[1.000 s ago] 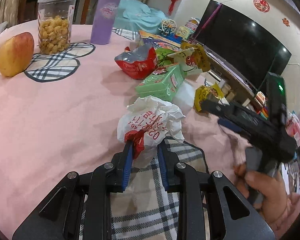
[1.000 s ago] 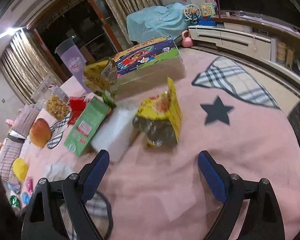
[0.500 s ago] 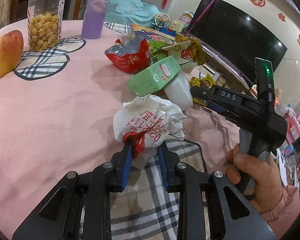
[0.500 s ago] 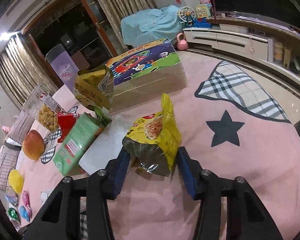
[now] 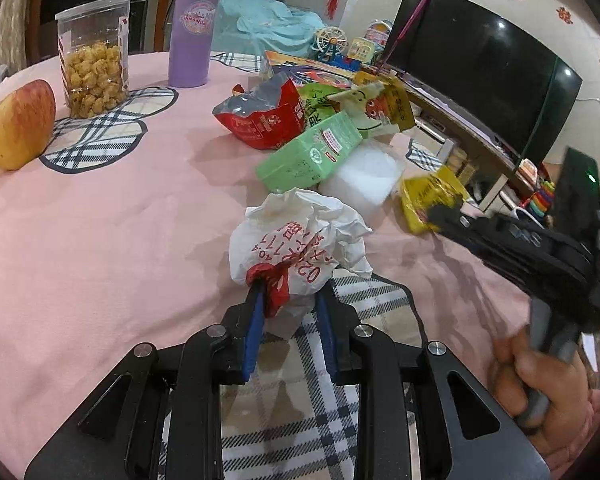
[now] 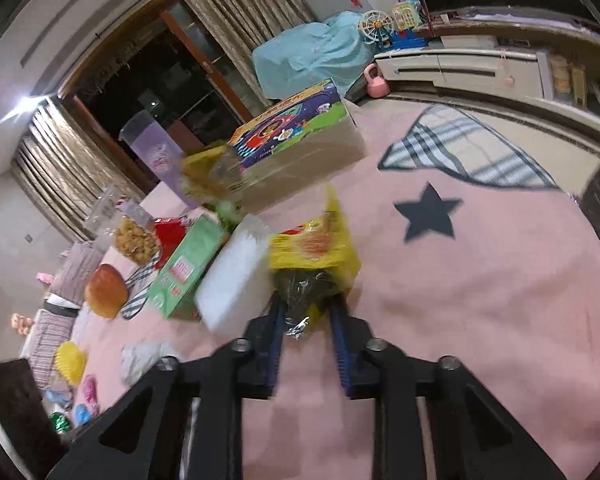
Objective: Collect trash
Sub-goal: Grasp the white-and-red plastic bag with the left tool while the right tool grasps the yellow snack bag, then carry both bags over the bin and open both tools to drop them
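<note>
My left gripper [image 5: 290,300] is shut on a crumpled white paper wrapper with red print [image 5: 296,240], held just above the pink tablecloth. My right gripper [image 6: 306,306] is shut on a yellow snack packet [image 6: 314,246]; in the left wrist view the right gripper [image 5: 436,212] holds the same yellow packet [image 5: 428,194] at the right. More trash lies ahead: a red foil bag [image 5: 262,118], a green carton [image 5: 310,152], a white plastic bag [image 5: 364,176] and a yellow-green wrapper [image 5: 374,110].
An apple [image 5: 20,124], a snack jar [image 5: 94,68] and a purple tumbler [image 5: 194,26] stand at the table's far left. A colourful flat box [image 6: 296,132] lies behind the trash. The table edge and a TV cabinet [image 6: 480,68] are to the right.
My right gripper moved up to the yellow packet and closed on it. My left gripper has kept hold of the white wrapper, hardly moving.
</note>
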{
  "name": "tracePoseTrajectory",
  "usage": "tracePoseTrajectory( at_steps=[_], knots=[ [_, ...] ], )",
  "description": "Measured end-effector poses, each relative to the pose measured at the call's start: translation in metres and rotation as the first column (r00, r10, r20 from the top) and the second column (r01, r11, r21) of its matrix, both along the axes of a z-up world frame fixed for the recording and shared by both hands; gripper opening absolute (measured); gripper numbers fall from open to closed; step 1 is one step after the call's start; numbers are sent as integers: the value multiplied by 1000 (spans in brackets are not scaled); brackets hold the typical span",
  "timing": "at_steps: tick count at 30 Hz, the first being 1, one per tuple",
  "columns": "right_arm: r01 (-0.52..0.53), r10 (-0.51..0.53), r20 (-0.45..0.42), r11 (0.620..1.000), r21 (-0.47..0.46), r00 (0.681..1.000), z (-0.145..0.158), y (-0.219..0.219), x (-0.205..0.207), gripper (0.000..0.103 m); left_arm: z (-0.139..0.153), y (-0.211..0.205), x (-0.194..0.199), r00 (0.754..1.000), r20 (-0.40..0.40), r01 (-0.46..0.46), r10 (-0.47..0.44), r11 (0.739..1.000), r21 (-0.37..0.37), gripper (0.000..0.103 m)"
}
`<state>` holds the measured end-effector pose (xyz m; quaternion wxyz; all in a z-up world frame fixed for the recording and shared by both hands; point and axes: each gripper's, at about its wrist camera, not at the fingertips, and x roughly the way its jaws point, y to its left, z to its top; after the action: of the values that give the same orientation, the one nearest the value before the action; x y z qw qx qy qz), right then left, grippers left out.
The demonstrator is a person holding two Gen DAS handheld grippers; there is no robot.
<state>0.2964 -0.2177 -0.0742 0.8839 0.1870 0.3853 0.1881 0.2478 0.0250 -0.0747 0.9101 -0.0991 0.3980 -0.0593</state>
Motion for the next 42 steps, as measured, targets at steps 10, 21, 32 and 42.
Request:
tracePoseTrajectory(
  at_steps=[10,21,32,42],
  knots=[
    [-69,69,-10,997,20,998,1,-15,-28,12,0,0,-4,999,7,-46,46,998,32,24],
    [-55,56,9,998,-5,998,7,-36,-74,8,14,-39,-28,998,34,47,-46,998,-40,21],
    [14,-14,-41,1000,-2,999,5,-42,-80,81,8,-41,-38,997,21,71,-69,993,-97,21],
    [5,-8,-48,997,-73,999,-2,-22,-57,40,8,-42,-38,997,18,70,-69,993,-95,21]
  ],
)
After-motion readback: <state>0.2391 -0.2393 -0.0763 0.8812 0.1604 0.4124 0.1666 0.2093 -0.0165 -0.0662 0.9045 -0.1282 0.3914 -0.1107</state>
